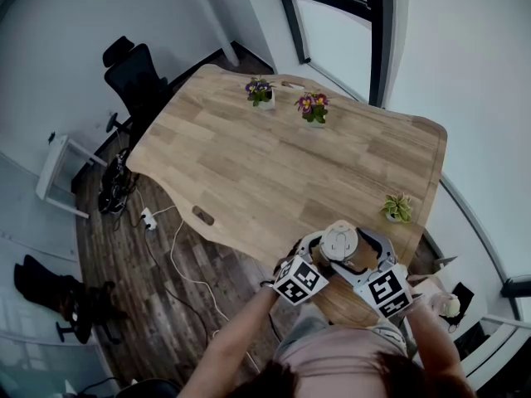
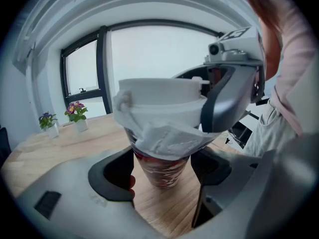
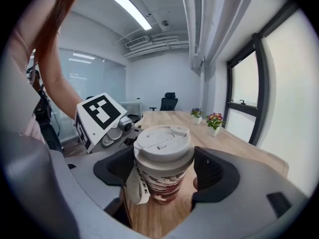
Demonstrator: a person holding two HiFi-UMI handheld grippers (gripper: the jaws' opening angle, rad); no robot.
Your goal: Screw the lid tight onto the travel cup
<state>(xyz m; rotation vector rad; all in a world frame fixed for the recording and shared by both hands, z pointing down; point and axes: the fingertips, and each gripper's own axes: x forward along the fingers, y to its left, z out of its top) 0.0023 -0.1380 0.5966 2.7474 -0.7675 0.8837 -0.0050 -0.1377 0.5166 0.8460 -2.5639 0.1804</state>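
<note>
At the bench's (image 1: 249,164) near edge, right in front of us, the cup (image 3: 160,185) stands upright on the wood with its white lid (image 3: 163,141) sitting on top. We hold a gripper to it from each side.

Our left gripper (image 2: 162,173) comes in low. Its fingers (image 2: 114,176) are drawn in against the red patterned lower body of the cup, one on either side, and they grip it there. Our right gripper (image 3: 164,168) sits higher. Its fingers (image 3: 214,171) are closed on the rim of the lid, one against each side, and nothing else is between them.

A white strap (image 3: 132,188) hangs down the cup's side, and the left gripper view shows white wrapping round the upper body just under the lid.

Along the bench's far edge, towards the window, stand two small pots of purple flowers (image 1: 260,92) and (image 1: 313,106). A little green plant (image 1: 397,208) sits by the bench's right edge, nearer to the cup. Beyond the bench's far left corner we see a dark office chair (image 1: 137,77) on the wooden floor.
</note>
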